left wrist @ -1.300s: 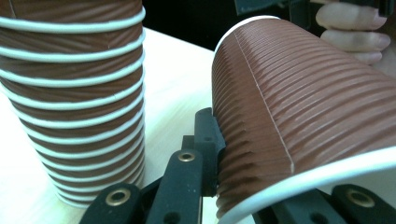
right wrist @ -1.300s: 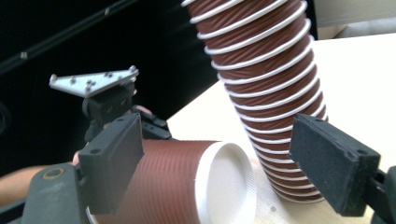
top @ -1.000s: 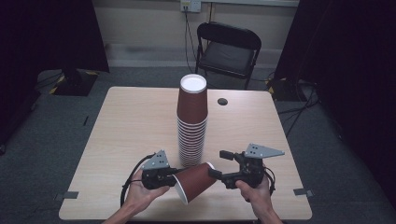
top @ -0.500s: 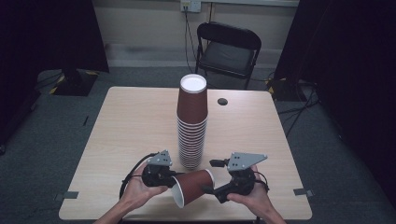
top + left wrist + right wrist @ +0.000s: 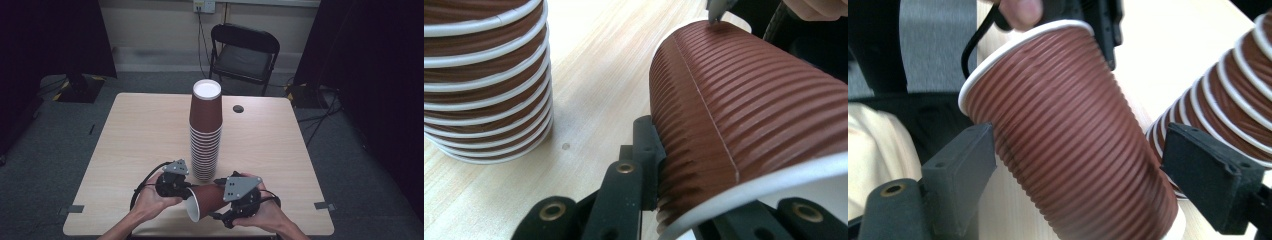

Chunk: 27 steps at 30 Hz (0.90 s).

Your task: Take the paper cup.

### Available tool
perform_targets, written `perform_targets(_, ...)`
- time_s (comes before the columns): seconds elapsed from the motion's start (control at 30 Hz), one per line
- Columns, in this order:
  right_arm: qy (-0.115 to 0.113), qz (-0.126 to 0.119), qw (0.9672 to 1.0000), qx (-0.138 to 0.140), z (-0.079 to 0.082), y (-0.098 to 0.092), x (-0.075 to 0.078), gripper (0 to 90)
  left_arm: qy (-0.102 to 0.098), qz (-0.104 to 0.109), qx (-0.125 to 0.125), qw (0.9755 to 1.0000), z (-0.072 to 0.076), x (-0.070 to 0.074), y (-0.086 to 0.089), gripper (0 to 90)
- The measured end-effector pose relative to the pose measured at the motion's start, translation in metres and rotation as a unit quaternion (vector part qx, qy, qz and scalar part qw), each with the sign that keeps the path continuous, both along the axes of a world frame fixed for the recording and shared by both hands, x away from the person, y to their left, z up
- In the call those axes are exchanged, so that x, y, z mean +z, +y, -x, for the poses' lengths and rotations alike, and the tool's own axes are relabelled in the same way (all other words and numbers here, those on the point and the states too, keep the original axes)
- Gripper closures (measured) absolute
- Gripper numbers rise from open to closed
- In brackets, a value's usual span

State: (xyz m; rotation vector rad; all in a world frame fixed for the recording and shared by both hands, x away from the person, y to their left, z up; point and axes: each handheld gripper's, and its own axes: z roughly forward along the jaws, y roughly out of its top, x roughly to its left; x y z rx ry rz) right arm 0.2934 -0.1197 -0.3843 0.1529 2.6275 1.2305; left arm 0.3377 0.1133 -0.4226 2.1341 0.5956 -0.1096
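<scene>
The left tool (image 5: 186, 191) grips the rim of a brown ribbed paper cup (image 5: 207, 200), lying sideways over the tabletop (image 5: 135, 135). The right tool (image 5: 231, 210) stands wide around its bottom end.

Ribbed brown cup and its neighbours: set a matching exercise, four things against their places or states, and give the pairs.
Things
1. single cup
2. cup stack
3. folding chair
4. right gripper

States
A. stands upright mid-table
B. beyond the table's far edge
C. lies sideways, left gripper clamped near its rim
D. jaws open, straddling the cup's body

Pairs: 1-C, 2-A, 3-B, 4-D
</scene>
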Motion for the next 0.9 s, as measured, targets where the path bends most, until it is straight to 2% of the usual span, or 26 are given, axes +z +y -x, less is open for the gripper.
perform_targets(0.13, -0.02, 0.028, 0.9992, 0.019, 0.002, 0.004, -0.003, 12.8, 0.009, -0.001, -0.003, 1.0, -0.002, 0.0, -0.002, 85.9)
perform_targets(0.23, -0.043, 0.05, 0.9975, 0.025, 0.004, 0.008, -0.006, 12.9, 0.018, -0.009, -0.006, 0.9998, -0.005, -0.002, -0.003, 85.9)
perform_targets(0.33, -0.074, 0.078, 0.9936, 0.033, 0.007, 0.012, -0.01, 11.8, 0.027, -0.015, -0.01, 0.9995, -0.007, -0.004, -0.005, 85.9)
perform_targets(0.47, -0.092, 0.096, 0.9902, 0.042, 0.011, 0.018, -0.016, 9.9, 0.044, -0.019, -0.014, 0.9988, -0.008, -0.005, -0.008, 85.9)
perform_targets(0.63, -0.104, 0.111, 0.9873, 0.045, 0.013, 0.025, -0.02, 9.0, 0.052, -0.021, -0.021, 0.9982, -0.009, -0.003, -0.011, 86.0)
perform_targets(0.67, -0.099, 0.109, 0.9881, 0.044, 0.014, 0.026, -0.022, 8.9, 0.049, -0.03, -0.019, 0.9982, -0.009, -0.002, -0.012, 86.0)
perform_targets(0.7, -0.1, 0.112, 0.9878, 0.042, 0.014, 0.027, -0.023, 8.7, 0.049, -0.026, -0.019, 0.9983, -0.009, -0.002, -0.013, 86.0)
perform_targets(0.73, -0.104, 0.114, 0.987, 0.042, 0.013, 0.028, -0.024, 8.6, 0.048, -0.035, -0.015, 0.9981, -0.009, -0.001, -0.014, 86.0)
perform_targets(0.9, -0.108, 0.114, 0.987, 0.033, 0.011, 0.029, -0.026, 8.4, 0.055, -0.03, -0.005, 0.9981, -0.013, -0.002, -0.015, 86.0)
